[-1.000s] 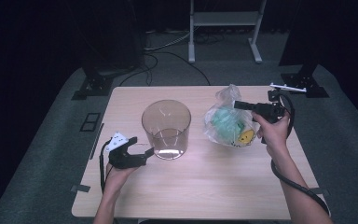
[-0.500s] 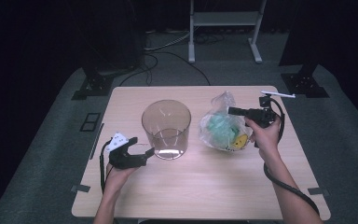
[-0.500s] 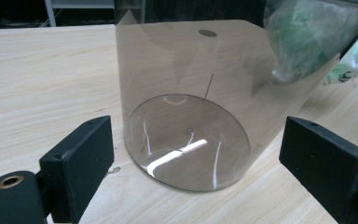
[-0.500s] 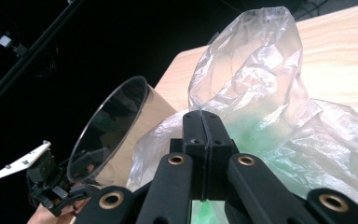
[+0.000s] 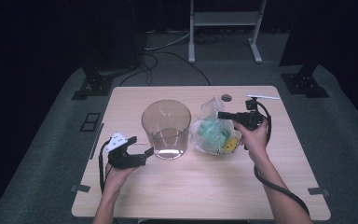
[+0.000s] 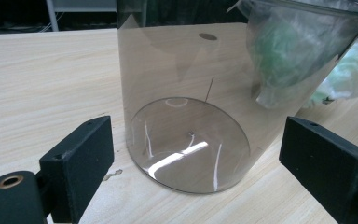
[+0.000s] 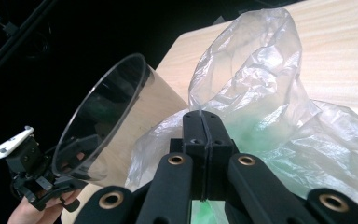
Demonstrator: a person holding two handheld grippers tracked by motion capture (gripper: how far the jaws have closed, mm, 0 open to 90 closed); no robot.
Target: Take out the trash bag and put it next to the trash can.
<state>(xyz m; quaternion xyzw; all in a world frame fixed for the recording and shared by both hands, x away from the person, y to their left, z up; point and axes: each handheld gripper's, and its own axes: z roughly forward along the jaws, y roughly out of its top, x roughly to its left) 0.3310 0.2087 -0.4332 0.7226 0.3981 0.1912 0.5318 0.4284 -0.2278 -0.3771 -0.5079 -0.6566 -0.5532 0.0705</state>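
High view shows right gripper (image 5: 222,114) pinched shut on the plastic bag (image 5: 212,135); left gripper (image 5: 145,150) gapes empty around the clear container (image 5: 166,128). Lift slowly so contents don't spill.

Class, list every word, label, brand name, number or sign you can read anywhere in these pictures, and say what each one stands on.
No text can be read anywhere.
Plastic bag: a yellow printed patch with dark marks shows through it in the high view, too small and blurred to read.
Clear container: bears no label.

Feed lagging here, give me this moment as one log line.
left claw: open at beaker base | right claw: shut on bag | bag: on table
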